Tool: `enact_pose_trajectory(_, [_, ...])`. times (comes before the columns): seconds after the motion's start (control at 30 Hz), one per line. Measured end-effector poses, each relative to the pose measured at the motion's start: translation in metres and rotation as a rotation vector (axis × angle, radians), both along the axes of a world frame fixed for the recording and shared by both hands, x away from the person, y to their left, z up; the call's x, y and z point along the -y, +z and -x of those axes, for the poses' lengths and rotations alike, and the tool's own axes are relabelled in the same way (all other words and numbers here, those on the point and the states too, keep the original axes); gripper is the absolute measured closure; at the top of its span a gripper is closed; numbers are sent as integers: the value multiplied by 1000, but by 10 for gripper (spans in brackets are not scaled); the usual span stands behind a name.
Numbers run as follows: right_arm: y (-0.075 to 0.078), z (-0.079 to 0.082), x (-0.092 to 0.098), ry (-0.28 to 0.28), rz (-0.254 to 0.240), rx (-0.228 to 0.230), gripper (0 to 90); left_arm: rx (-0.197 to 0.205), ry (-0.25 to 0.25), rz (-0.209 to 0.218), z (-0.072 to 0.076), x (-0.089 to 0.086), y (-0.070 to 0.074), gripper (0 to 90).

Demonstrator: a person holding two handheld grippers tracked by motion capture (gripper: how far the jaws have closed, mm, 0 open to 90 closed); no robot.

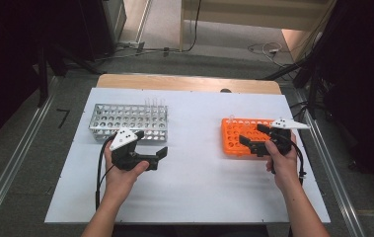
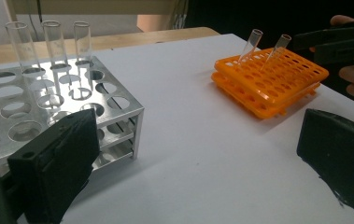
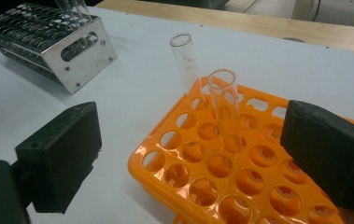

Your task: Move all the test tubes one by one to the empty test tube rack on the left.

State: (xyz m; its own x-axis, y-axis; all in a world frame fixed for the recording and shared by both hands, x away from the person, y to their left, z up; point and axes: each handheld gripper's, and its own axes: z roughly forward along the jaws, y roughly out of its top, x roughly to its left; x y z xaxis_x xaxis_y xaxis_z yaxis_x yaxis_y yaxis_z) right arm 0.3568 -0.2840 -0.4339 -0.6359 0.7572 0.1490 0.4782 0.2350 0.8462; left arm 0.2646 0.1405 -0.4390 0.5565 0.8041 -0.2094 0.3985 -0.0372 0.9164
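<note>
Above the orange rack, the right gripper hovers with its jaws spread wide and nothing between them, lined up on the nearer of two clear test tubes leaning in the rack's far holes; the second tube stands just behind. The left gripper is likewise spread and empty beside the metal rack, where three more tubes stand upright. The tube looks light, stiff, slick and breakable, so it is best pinched gently on the bare wall just below its rim.
</note>
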Motion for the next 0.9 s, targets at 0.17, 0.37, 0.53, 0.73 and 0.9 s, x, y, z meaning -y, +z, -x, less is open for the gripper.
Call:
enact_pose_trajectory(0.17, [-15, -16, -4, -8, 19, -37, 57, -3, -20, -2, 1, 4, -4, 0])
enact_pose_trajectory(0.37, [-26, -22, -8, -77, 34, -46, 218, -18, -33, -14, -1, 9, -9, 0])
enact_pose_trajectory(0.53, [-29, -22, -13, -99, 44, -23, 350, -20, -28, -8, 0, 8, -9, 0])
enact_pose_trajectory(0.73, [-34, -25, -17, -157, 79, -20, 531, -22, -31, -13, 0, 9, -10, 0])
enact_pose_trajectory(0.9, [-35, -25, -22, -182, 111, -1, 639, -25, -31, -19, -1, 8, -10, 0])
